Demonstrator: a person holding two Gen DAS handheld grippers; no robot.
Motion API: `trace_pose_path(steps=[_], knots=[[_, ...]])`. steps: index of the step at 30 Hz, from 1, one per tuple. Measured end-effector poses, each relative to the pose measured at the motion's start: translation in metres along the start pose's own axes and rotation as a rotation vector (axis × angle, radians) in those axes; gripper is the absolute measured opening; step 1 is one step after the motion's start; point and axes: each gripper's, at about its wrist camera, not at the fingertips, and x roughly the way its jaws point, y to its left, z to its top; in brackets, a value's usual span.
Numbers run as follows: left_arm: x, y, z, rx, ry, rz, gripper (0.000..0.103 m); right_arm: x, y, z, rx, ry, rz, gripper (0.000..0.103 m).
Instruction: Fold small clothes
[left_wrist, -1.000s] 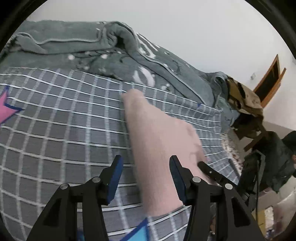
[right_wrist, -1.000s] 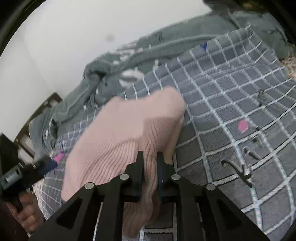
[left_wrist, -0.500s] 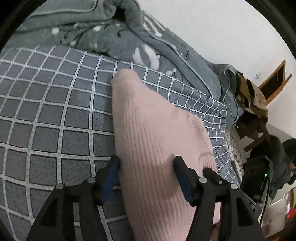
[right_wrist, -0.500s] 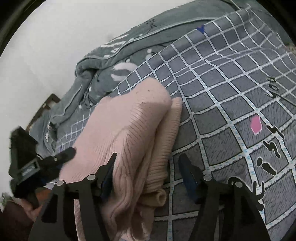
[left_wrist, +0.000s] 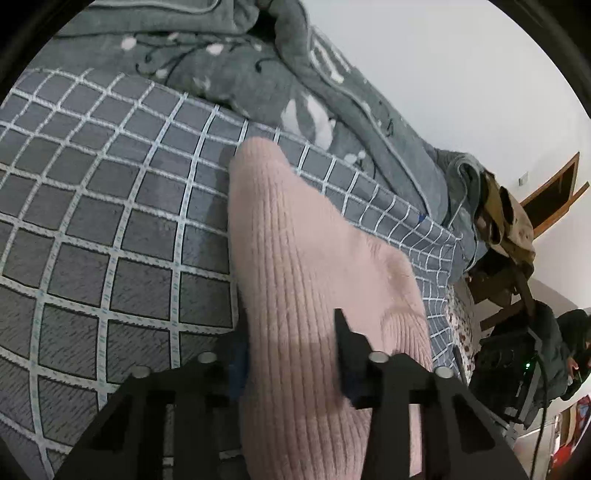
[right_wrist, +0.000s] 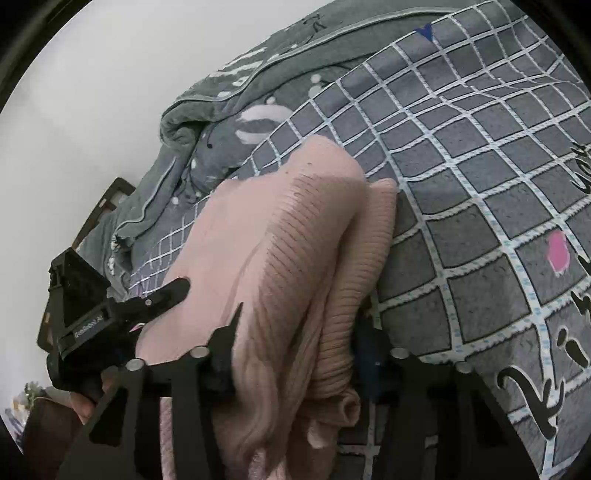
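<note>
The pink ribbed sweater (left_wrist: 314, 280) lies folded in layers on the grey checked bedsheet (left_wrist: 110, 229), filling the lower centre of both wrist views. Your left gripper (left_wrist: 291, 354) straddles its near edge with fingers spread wide, one on each side of the knit. Your right gripper (right_wrist: 299, 343) is likewise wide, its fingers flanking the stacked folds. Upper left of the right view, a crumpled grey patterned blanket (right_wrist: 207, 122) borders the sheet.
</note>
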Motion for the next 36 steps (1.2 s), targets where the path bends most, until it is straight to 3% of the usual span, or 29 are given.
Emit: trace_pose_path(steps=[4, 7, 12, 15, 20, 24, 26, 29, 30, 31, 32, 36], knots=[[-0.021, 0.001, 0.001, -0.006, -0.036, -0.011, 0.034, -0.012, 0.018, 0.003, -0.015, -0.025, 0.035, 0.036], [-0.047, 0.01, 0.002, 0.004, -0.068, 0.022, 0.034, -0.013, 0.038, 0.002, -0.018, -0.02, 0.138, 0.035], [-0.092, 0.043, 0.0, -0.019, -0.091, 0.088, 0.035, 0.011, 0.073, -0.008, -0.052, 0.035, 0.224, 0.035], [-0.096, 0.06, -0.008, -0.032, -0.062, 0.11, 0.036, 0.025, 0.087, -0.02, -0.093, 0.078, 0.27, 0.036], [-0.088, 0.065, -0.021, -0.02, -0.079, 0.137, 0.049, 0.032, 0.074, -0.032, -0.147, 0.123, 0.162, 0.046], [-0.092, 0.06, -0.023, 0.008, -0.097, 0.164, 0.056, 0.0, 0.098, -0.031, -0.263, 0.022, 0.096, 0.047], [-0.095, 0.062, -0.025, 0.013, -0.099, 0.16, 0.056, -0.008, 0.114, -0.027, -0.332, -0.032, 0.106, 0.051], [-0.105, 0.062, -0.026, 0.021, -0.102, 0.155, 0.056, 0.017, 0.125, -0.014, -0.323, -0.03, 0.049, 0.05], [-0.109, 0.061, -0.027, 0.032, -0.107, 0.157, 0.056, 0.029, 0.124, -0.01, -0.301, -0.008, -0.001, 0.045], [-0.114, 0.058, -0.027, 0.055, -0.121, 0.161, 0.056, 0.039, 0.122, -0.008, -0.281, 0.004, -0.042, 0.02], [-0.118, 0.056, -0.028, 0.078, -0.135, 0.169, 0.056, 0.047, 0.119, -0.007, -0.263, 0.011, -0.065, 0.013], [-0.126, 0.041, -0.029, 0.168, -0.183, 0.198, 0.056, 0.022, 0.124, -0.011, -0.333, -0.087, -0.032, 0.011]])
